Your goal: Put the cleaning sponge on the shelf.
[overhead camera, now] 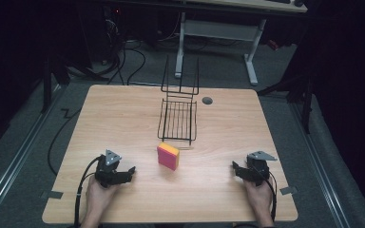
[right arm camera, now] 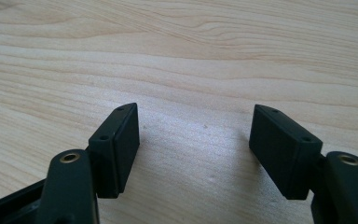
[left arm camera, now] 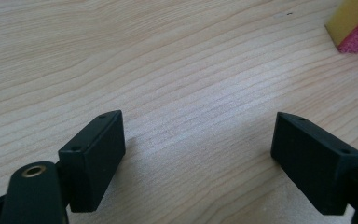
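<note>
A sponge with a pink face and yellow side [overhead camera: 168, 156] stands on edge near the middle of the wooden table [overhead camera: 123, 123]. Just behind it sits a black wire rack [overhead camera: 177, 116]. My left gripper [overhead camera: 130, 172] rests at the front left, held by a hand, pointing right toward the sponge. In the left gripper view its jaws stand apart over bare wood [left arm camera: 198, 128], and the sponge's corner [left arm camera: 354, 25] shows at the top right. My right gripper [overhead camera: 234, 167] rests at the front right, pointing left. Its jaws are apart with nothing between them [right arm camera: 195, 126].
A dark round grommet [overhead camera: 207, 100] sits in the table behind the rack. A white desk frame [overhead camera: 218, 38] and cables lie on the floor beyond the far edge. Bare wood spreads between the two grippers.
</note>
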{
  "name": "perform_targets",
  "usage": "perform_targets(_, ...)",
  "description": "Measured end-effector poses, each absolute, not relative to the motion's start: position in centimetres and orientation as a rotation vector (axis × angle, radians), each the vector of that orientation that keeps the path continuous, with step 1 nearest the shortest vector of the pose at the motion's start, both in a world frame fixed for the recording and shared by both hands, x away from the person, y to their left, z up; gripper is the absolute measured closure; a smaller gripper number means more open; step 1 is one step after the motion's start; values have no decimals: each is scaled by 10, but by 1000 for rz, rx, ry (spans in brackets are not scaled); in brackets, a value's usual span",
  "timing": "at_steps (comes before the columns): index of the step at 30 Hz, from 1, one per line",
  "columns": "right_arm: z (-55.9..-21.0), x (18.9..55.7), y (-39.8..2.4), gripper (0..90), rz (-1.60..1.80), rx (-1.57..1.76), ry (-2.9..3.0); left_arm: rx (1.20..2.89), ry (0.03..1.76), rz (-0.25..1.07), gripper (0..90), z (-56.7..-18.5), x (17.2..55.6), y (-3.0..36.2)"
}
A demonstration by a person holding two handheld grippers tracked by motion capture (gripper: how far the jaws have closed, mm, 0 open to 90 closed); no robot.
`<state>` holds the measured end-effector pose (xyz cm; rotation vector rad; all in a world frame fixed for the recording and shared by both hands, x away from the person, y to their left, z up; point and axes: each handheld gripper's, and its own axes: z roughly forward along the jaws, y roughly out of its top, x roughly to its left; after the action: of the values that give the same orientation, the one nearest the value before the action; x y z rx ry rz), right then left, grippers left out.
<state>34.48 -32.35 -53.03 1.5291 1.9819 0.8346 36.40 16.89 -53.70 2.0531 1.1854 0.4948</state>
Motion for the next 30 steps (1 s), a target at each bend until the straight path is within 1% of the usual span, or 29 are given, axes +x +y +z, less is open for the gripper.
perform_targets(16,-530,344,-323,337,838,1529,1985,2088,1167,481,134,-536,364,168)
perform_targets(18,-530,345,-323,337,837,1527,1985,2089,1168,497,125,-535,363,168)
perform_targets(30,-530,344,-323,337,837,1524,1988,2067,1145,463,121,-528,352,166)
